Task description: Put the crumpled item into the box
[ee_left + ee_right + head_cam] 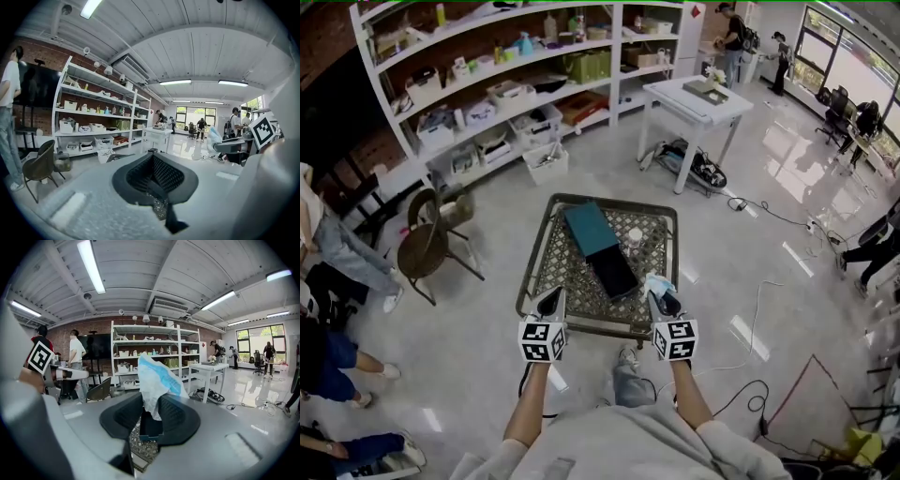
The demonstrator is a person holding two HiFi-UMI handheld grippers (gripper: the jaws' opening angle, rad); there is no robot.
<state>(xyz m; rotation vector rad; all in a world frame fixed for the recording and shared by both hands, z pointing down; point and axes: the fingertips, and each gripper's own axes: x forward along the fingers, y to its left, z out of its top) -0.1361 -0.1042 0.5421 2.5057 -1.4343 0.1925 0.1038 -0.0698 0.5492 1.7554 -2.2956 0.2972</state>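
Hovering over the tabletop's (555, 262) near edge, the left hand-held gripper (551, 302) is holding its jaws parted and empty. The open box (614, 270) is lying just right of it. The right hand-held gripper (664, 302) is pinching the crumpled item (656, 282), half closed on its lower end. That item is standing loose above the pads (only a corner is clamped), so it could slip early or catch the box wall.

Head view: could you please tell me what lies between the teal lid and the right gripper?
The open dark box, in the head view.
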